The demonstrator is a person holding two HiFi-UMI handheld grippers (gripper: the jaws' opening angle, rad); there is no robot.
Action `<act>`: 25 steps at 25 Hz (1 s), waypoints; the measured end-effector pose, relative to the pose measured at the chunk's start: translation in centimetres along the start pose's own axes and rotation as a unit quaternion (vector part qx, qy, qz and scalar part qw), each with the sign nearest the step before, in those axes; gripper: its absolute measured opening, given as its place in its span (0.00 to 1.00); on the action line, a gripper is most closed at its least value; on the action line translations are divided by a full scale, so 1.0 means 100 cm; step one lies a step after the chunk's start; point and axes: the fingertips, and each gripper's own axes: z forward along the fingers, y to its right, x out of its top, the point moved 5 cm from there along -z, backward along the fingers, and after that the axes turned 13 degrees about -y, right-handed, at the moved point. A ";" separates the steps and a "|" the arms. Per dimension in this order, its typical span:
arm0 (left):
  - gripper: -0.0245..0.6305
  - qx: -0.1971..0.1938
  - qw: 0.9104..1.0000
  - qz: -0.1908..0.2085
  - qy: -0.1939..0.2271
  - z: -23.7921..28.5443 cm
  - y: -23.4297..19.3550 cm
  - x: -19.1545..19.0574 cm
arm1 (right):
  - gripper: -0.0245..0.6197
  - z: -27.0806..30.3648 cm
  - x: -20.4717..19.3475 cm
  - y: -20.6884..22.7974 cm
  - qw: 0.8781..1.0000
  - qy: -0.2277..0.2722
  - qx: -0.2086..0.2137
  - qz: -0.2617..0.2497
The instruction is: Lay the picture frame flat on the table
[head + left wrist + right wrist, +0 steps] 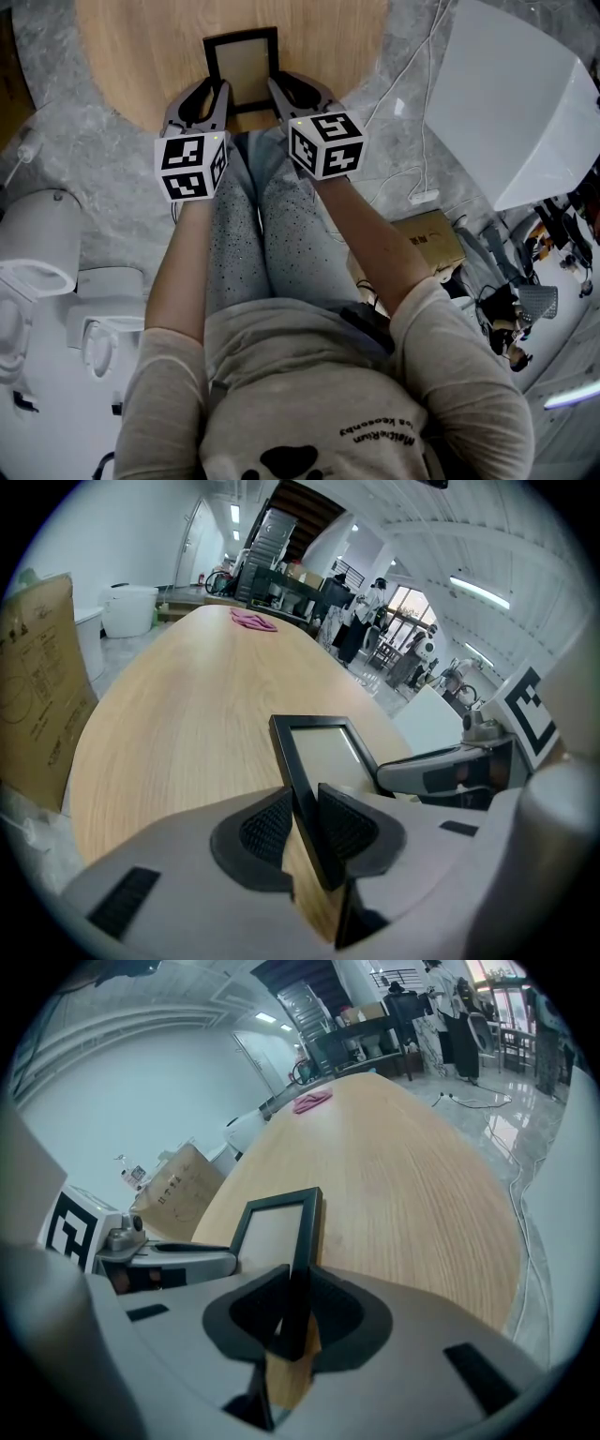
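Observation:
A black picture frame [242,67] with a pale insert sits at the near edge of the round wooden table [141,56]. My left gripper [217,98] is shut on its left side bar, and my right gripper [278,94] is shut on its right side bar. In the left gripper view the frame [319,752] runs out from between the dark ribbed pads [267,829] of the left gripper [305,827], tilted back over the tabletop. The right gripper view shows the frame [277,1232] edge-on, pinched in the right gripper [295,1312]. I cannot tell whether its bottom edge touches the table.
A pink cloth [253,621] lies at the table's far end. A cardboard box [33,686] stands left of the table. On the floor are a white panel [511,103], white cables [412,122], a brown box [428,239] and white appliances [37,244].

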 end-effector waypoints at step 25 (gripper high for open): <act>0.06 0.036 0.999 0.038 0.012 -0.011 0.008 -0.002 | 0.15 0.003 0.003 -0.001 1.000 -0.003 -0.019 0.014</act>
